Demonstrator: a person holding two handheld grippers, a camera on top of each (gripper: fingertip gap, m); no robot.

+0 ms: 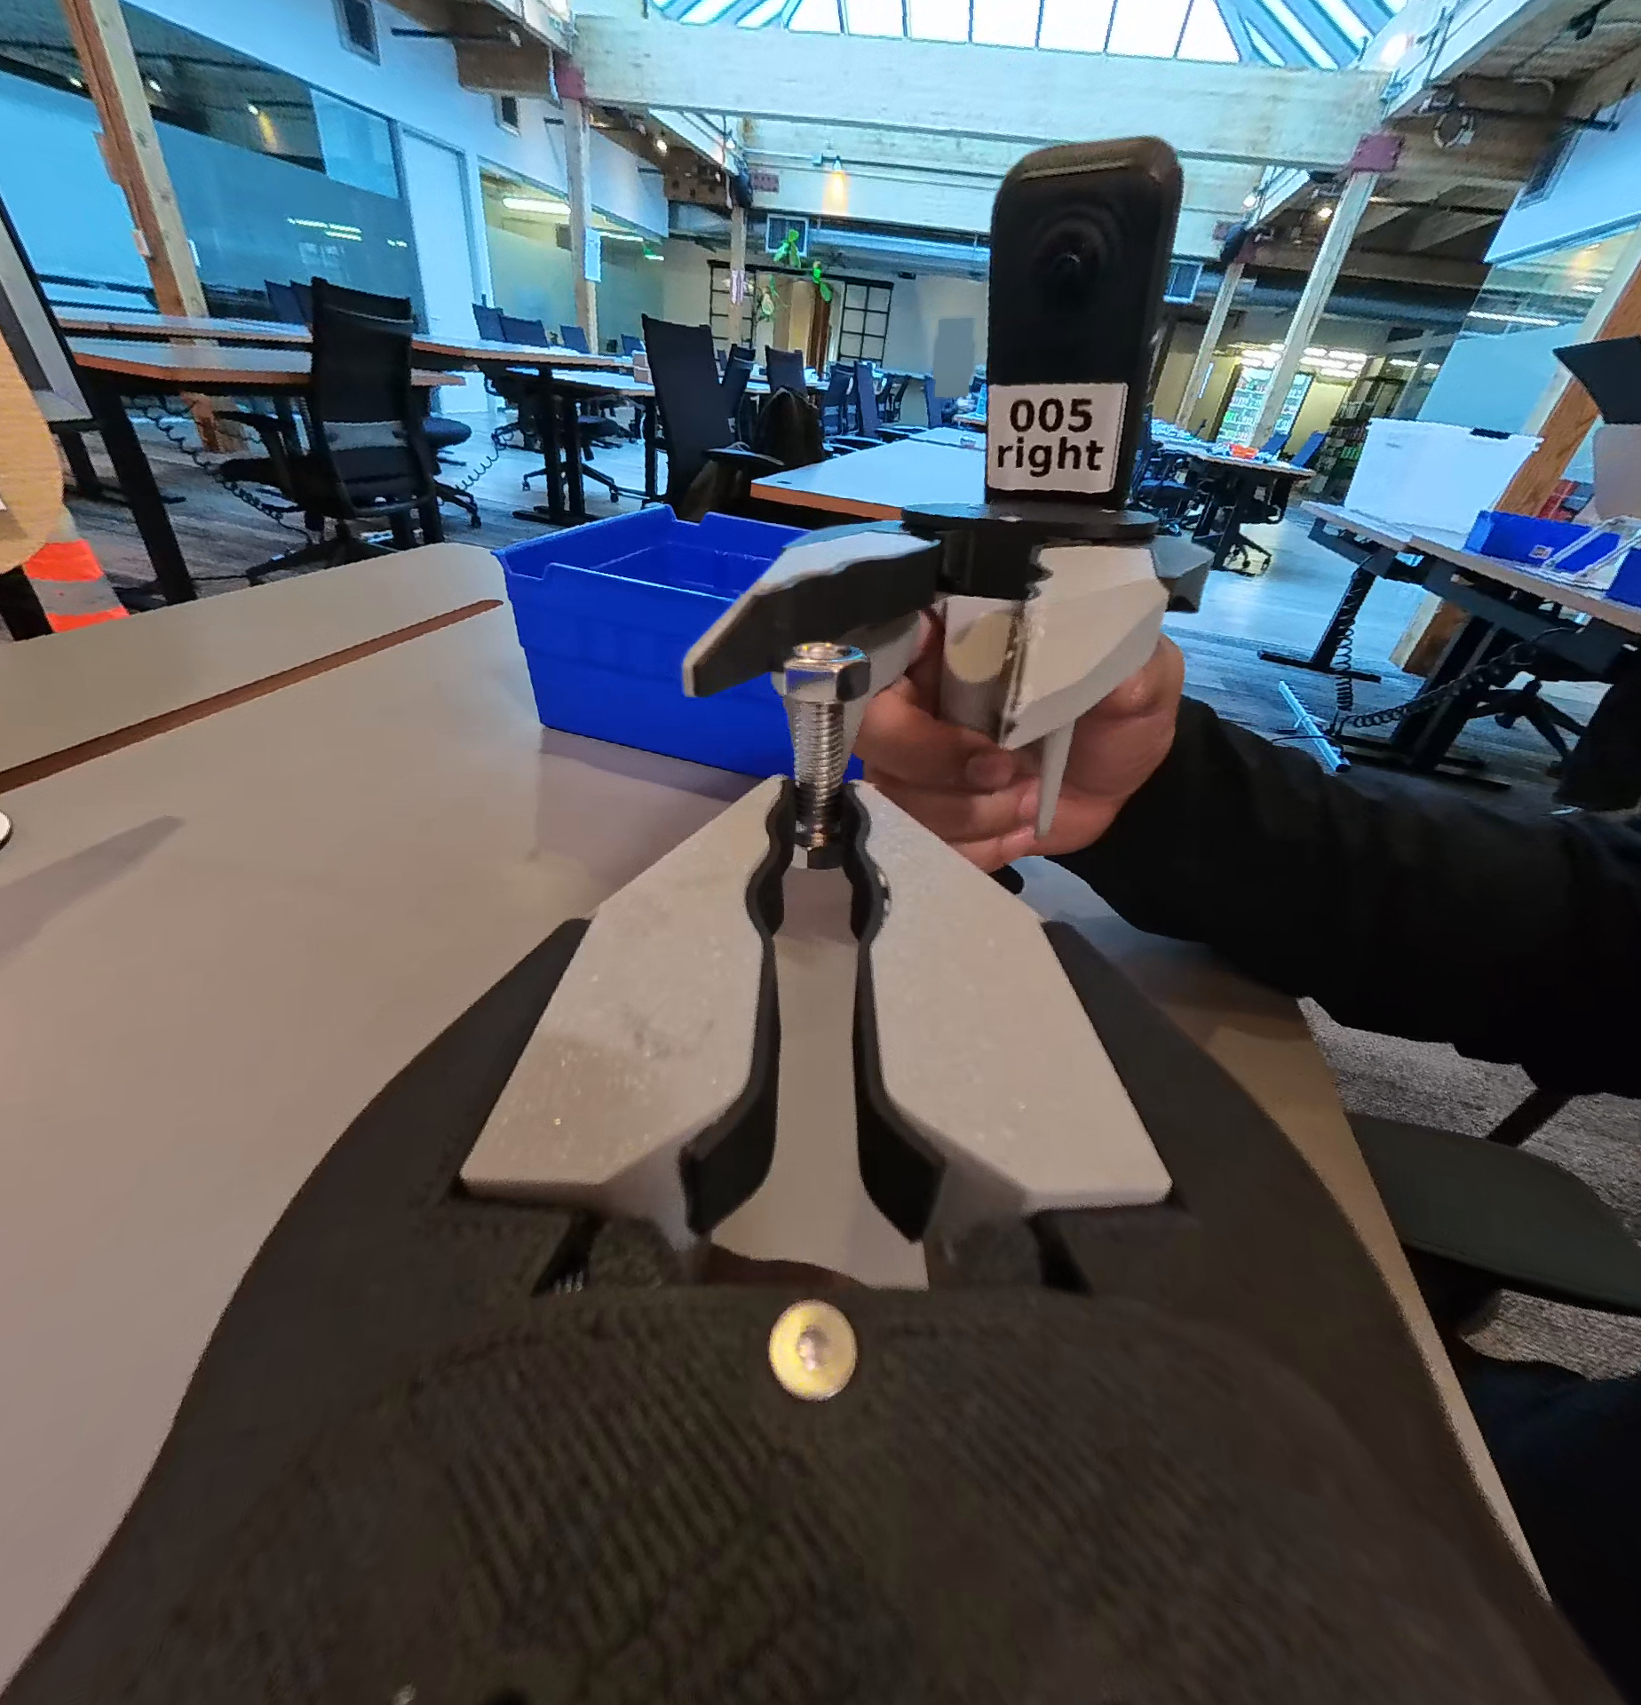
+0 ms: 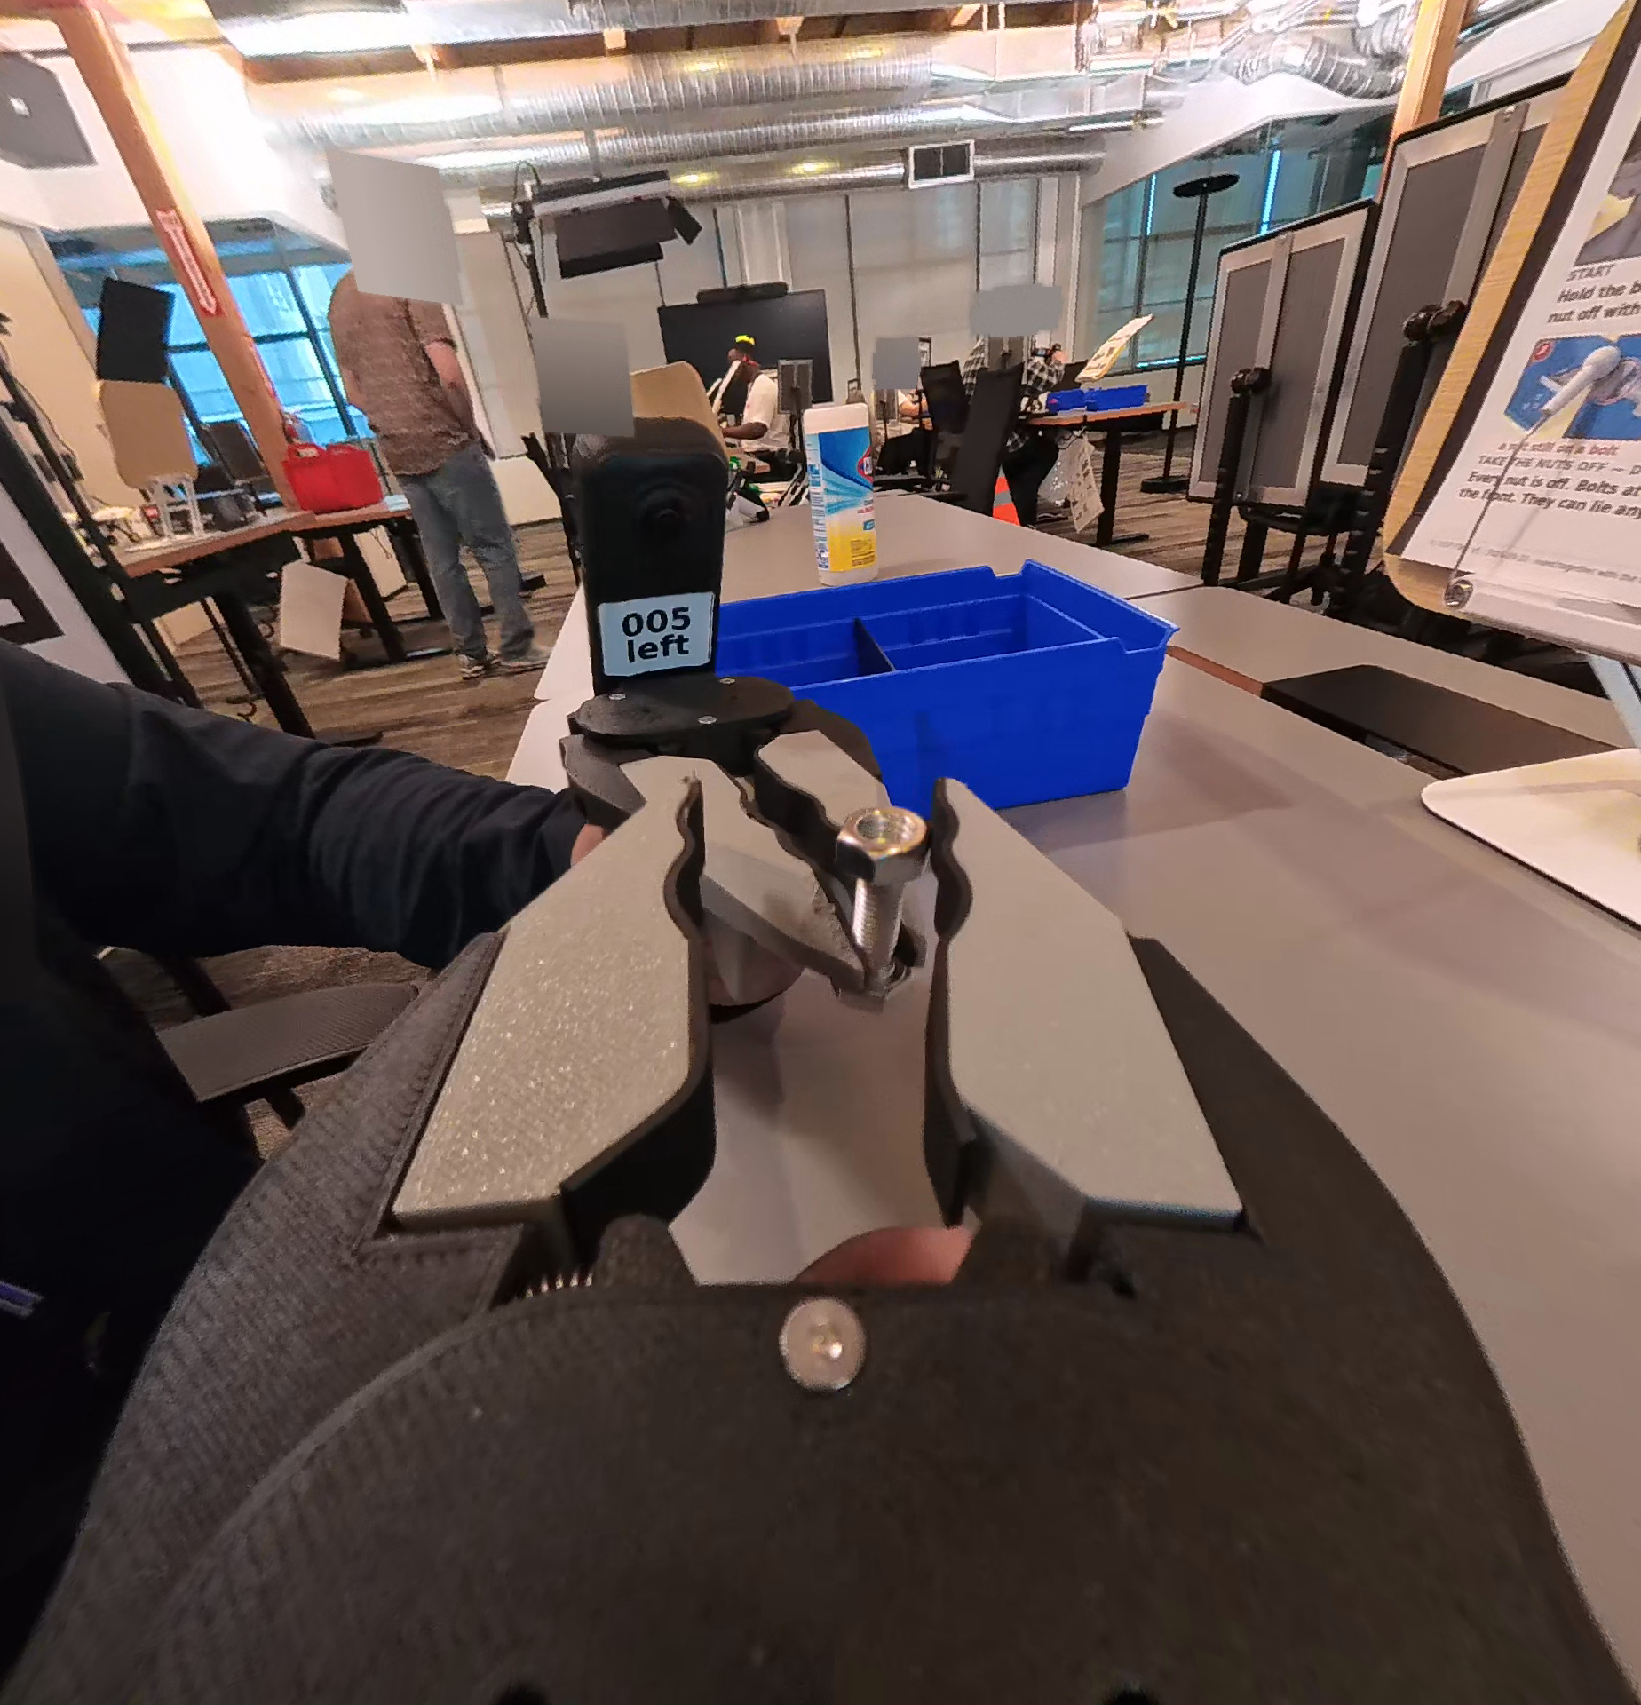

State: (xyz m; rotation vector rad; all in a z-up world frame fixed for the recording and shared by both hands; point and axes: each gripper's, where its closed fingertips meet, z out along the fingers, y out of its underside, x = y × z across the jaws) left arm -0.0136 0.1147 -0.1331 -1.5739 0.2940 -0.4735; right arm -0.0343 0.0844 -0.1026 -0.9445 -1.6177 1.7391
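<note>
The left gripper (image 1: 819, 830) has its fingers clamped on the lower end of an upright bolt (image 1: 819, 738), nut (image 2: 880, 841) on top. The right gripper (image 2: 817, 886) stands fingers apart around the nut. A blue bin (image 2: 983, 701) sits at twelve o'clock on the bench (image 1: 245, 923).

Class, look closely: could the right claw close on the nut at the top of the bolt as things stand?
Probably yes. The right claw is open with the nut between its fingers, and the left claw grips the bolt lower down, leaving the nut exposed.
</note>
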